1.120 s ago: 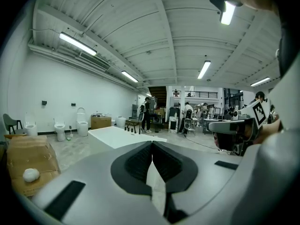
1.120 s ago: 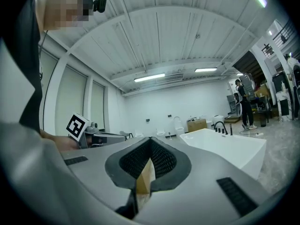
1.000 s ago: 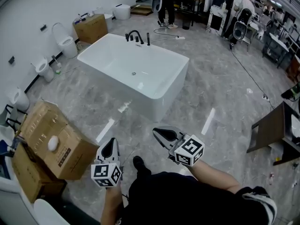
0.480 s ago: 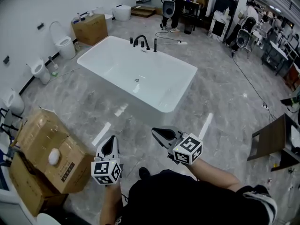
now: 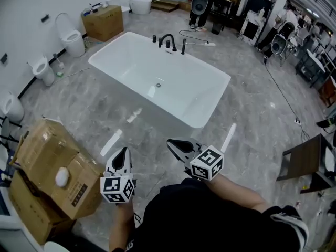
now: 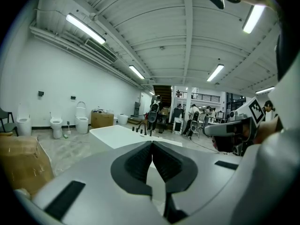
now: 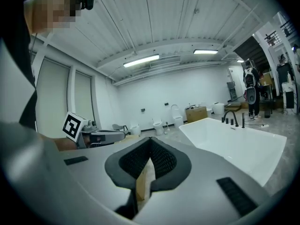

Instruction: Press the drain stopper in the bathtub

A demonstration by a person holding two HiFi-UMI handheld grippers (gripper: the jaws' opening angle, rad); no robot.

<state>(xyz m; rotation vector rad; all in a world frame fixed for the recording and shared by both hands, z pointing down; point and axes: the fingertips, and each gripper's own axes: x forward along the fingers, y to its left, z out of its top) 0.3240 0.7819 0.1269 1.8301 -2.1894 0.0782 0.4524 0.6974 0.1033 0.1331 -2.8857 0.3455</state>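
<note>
lining the white wall at the far left, a row of toilets (image 5: pixel 71 38) stands on the grey marbled floor (image 5: pixel 252 114), and nearer the person sit stacked cardboard boxes (image 5: pixel 58 161). the left hand-held gripper (image 5: pixel 123 151) is held low in front of the body, its jaws closed tip to tip with nothing between them. ahead lies the white bathtub (image 5: pixel 131 62), set at an angle across the floor, with a black faucet (image 5: pixel 168 40) on its far rim. the drain stopper (image 5: pixel 158 85) is a small round dot on the tub's bottom, near the middle, well apart from both tools. the right hand-held gripper (image 5: pixel 170 142) points toward the tub's near wall, jaws likewise shut and empty. at the far right stands a dark chair (image 5: pixel 302 159).
</note>
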